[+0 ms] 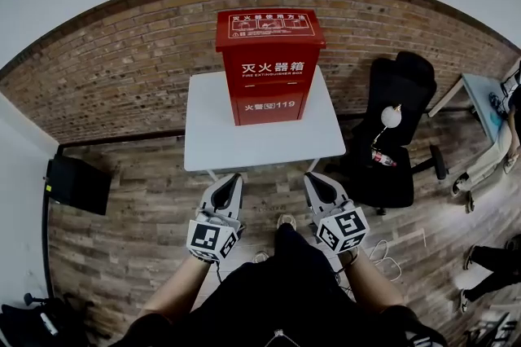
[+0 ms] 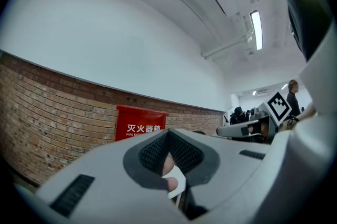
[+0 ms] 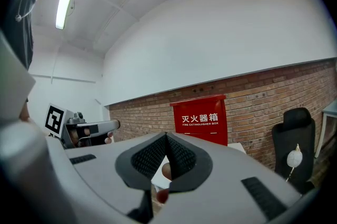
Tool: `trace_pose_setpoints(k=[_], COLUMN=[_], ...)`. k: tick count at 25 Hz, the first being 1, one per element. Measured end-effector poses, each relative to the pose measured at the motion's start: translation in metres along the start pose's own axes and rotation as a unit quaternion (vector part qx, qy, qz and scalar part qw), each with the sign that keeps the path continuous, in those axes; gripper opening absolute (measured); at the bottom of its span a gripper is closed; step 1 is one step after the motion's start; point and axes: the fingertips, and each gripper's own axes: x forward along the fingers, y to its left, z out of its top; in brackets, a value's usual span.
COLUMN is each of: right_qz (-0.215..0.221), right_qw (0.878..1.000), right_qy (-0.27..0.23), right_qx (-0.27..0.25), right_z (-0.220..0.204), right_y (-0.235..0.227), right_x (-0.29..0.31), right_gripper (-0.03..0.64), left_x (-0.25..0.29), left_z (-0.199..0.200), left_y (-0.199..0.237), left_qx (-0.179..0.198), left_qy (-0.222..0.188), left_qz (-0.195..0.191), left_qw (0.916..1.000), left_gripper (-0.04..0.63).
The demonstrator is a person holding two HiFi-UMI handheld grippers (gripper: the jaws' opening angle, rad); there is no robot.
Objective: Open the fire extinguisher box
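Observation:
A red fire extinguisher box (image 1: 269, 64) with white lettering stands closed on a small white table (image 1: 213, 140) against the brick wall. The box also shows in the left gripper view (image 2: 141, 123) and in the right gripper view (image 3: 201, 119). My left gripper (image 1: 234, 181) hovers before the table's front edge, left of centre, jaws shut and empty. My right gripper (image 1: 313, 179) hangs level with it on the right, also shut with nothing held. Both point toward the box and stand well short of it.
A black office chair (image 1: 397, 129) with a white round object stands right of the table. A dark box (image 1: 77, 184) sits on the wooden floor at left. Another table (image 1: 484, 97) and people's legs are at far right. My own feet are below the grippers.

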Motion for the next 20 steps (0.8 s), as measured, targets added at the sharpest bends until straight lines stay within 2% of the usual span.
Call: trace_pose_setpoints(k=[9,20], right_qz=[0.007,0.031], right_qw=[1.0,0.999], right_qy=[0.001,0.005], right_qx=[0.005,0.008], right_z=[0.003,0.034], right_y=[-0.046,-0.13], right_x=[0.047,0.14], right_gripper=[0.02,0.02], left_x=[0.048,0.153], left_z=[-0.01,-0.004], left_y=[0.031,0.083], left_qx=[0.001,-0.005], left_qy=[0.009,0.017], left_qz=[0.015,0.05], left_qw=[0.9998,0.9986], left_gripper=[0.049,0.049])
